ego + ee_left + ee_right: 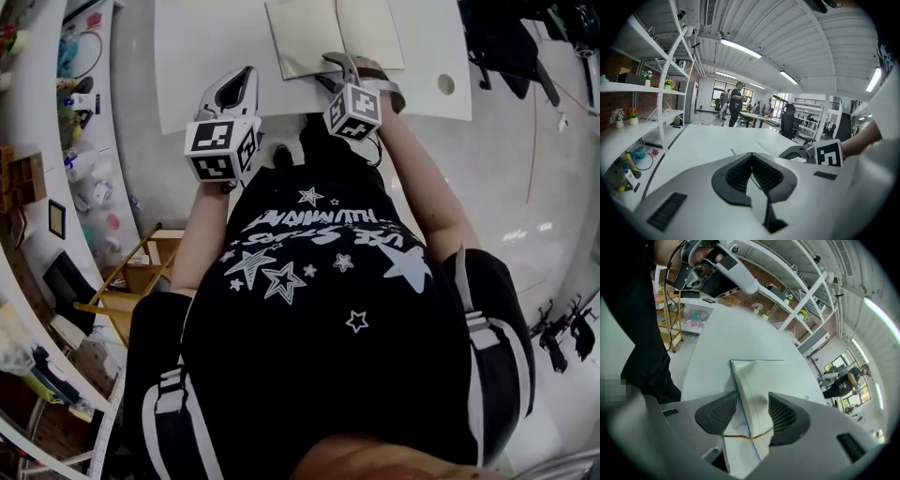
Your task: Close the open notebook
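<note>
Lining up the fold, seemingly: right gripper [751, 404] fingers released astride the open notebook's [309, 33] edge, left gripper [751, 156] clenched empty; next, pinch a cover.

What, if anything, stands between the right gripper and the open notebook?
Nothing visible does. The right gripper has its jaws open astride the near edge of the notebook, which lies on the table.
</note>
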A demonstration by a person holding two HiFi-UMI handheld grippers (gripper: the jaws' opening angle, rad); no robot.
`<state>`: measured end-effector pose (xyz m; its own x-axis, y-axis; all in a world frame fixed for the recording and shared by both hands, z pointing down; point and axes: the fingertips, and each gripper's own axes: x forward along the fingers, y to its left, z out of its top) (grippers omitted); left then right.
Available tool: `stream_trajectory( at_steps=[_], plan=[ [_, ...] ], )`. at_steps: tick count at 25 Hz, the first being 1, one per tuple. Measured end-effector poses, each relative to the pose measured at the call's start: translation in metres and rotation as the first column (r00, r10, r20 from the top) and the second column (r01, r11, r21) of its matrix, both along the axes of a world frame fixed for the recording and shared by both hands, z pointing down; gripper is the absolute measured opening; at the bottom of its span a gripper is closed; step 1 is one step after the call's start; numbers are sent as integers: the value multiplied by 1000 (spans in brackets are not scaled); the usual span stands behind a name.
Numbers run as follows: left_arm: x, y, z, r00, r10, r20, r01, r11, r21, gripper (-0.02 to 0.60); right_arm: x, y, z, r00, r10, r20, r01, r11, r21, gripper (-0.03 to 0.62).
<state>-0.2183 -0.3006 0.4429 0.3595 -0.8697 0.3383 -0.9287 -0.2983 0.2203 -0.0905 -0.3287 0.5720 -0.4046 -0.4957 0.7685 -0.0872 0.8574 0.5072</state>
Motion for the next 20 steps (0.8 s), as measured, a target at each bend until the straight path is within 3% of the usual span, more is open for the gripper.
stream_trajectory(
  at_steps=[9, 14, 20],
  plan=[
    [2, -7, 8, 1000, -19, -5, 19, 1000, -22, 12, -7, -4, 1, 998, -58, -7, 58, 998, 12, 193],
    [2, -9, 8, 1000, -27, -1, 27, 999, -20, 12, -8, 3, 7, 998, -60, 4, 60, 998, 6, 92],
    [-1, -7, 8, 999, -34, 5, 34, 999, -20, 12, -8, 6, 9, 999, -41, 13, 41, 999, 0, 52]
  ],
)
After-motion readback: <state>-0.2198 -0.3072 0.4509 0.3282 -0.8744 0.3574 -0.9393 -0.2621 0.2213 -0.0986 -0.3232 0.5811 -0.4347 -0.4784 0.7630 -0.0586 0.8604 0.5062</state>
